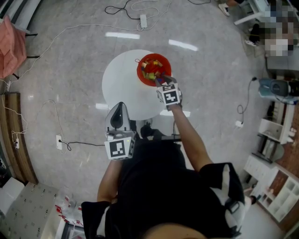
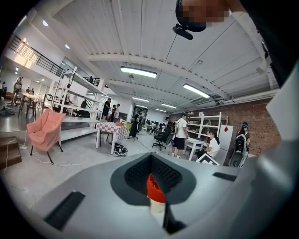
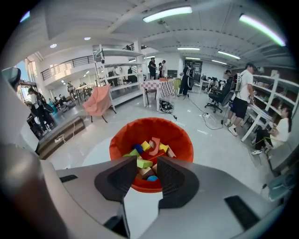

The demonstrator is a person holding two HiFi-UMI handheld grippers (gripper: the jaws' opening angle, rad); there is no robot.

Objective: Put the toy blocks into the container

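Note:
A red container stands on the far right part of a round white table. Several coloured toy blocks lie inside it. In the right gripper view the container shows straight ahead with the blocks piled in it. My right gripper hangs over the container's near rim, open, with nothing between its jaws. My left gripper is held close to the body, off the table and pointing upward. Its jaws stand together; a small red-topped pale piece shows at their seam, and I cannot tell what it is.
Cables and a power strip lie on the floor beyond the table. A pink chair stands at far left and white shelving at right. People and desks fill the room behind the container.

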